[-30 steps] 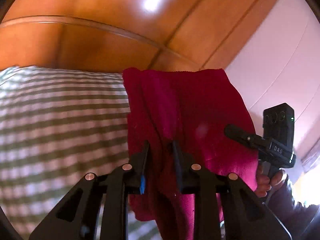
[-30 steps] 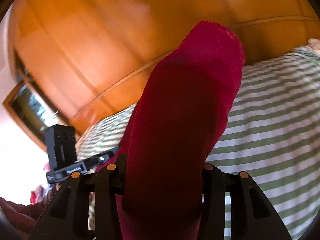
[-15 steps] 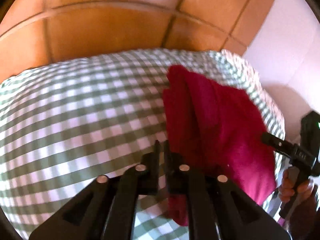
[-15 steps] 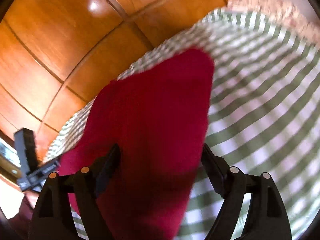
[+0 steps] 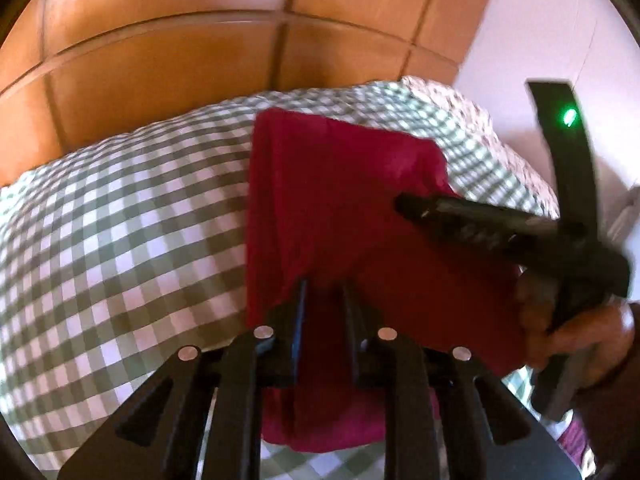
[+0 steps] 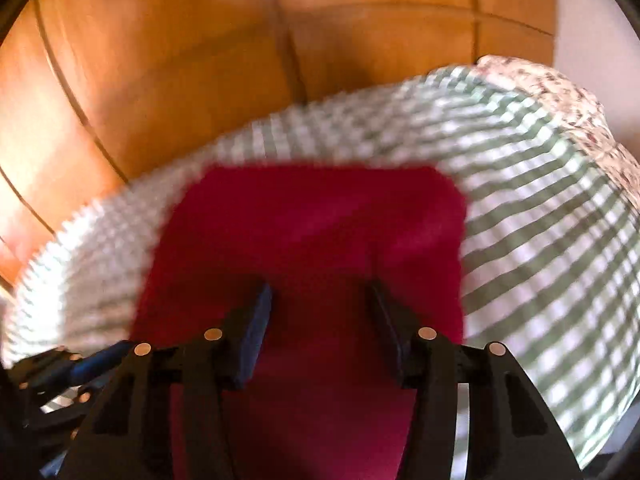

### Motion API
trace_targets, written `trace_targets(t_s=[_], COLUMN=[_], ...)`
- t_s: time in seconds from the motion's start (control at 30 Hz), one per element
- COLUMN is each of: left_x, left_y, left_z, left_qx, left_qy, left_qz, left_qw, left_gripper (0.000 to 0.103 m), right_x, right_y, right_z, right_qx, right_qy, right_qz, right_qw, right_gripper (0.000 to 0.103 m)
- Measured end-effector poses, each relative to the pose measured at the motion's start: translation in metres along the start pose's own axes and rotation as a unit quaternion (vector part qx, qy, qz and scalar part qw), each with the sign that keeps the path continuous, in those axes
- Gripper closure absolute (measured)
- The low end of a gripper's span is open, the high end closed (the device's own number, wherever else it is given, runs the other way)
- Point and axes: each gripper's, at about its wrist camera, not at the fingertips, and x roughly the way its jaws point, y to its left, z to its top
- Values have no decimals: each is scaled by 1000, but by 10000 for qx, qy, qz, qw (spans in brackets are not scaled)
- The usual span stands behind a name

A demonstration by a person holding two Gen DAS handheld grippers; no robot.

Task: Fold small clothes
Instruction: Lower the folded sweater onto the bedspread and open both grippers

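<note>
Your left gripper (image 5: 324, 292) is opening, red cloth (image 5: 340, 200) bunched between its narrow jaws. Your right gripper (image 6: 320, 300) is closing, jaws apart above the cloth (not pinching it). The cloth lies on the checked bedspread (image 5: 120, 240); your right hand (image 5: 572, 320) crowds its edge, wooden panelling (image 5: 180, 60) behind.

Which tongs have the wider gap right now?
The right tongs, closing over the red cloth. The left tongs stand narrow, opening, cloth between.
</note>
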Motion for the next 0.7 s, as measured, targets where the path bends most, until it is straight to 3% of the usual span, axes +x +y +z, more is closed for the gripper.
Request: trace_targets(t_s=[0.1, 0.23, 0.27, 0.3, 0.33, 0.37, 0.4, 0.7], left_x=[-10, -31, -31, -31, -34, -38, -42, -50], left_y=[6, 4, 1, 1, 0, 1, 3, 9], left_z=[4, 0, -2, -4, -5, -7, -9, -22], left_qx=[-198, -201, -170, -164, -164, -198, -235, -284], left_qy=[-63, -236, -272, -302, -340, -389, -432, -387], left_qz=[-15, 149, 186, 226, 296, 393, 418, 585], left_qw=[9998, 9994, 9993, 9992, 9988, 9983, 9979, 9971], left_gripper=[88, 88, 88, 85, 68, 60, 57, 56], right_x=[2, -7, -14, -21, -26, -32, -38, -85], right_y=[16, 12, 12, 15, 17, 19, 22, 34], right_z=[-5, -11, -13, -13, -14, -18, -22, -69], right_qx=[-313, -257, -248, -248, -247, -277, -329, -436], right_qy=[-286, -440, -479, -502, -533, -590, -626, -729], right_qz=[-420, -418, -376, -338, -324, -317, -311, -291], right_qw=[9982, 9978, 9978, 9979, 9977, 9974, 9970, 9960], right_gripper=[51, 50, 43, 39, 38, 38, 38, 38])
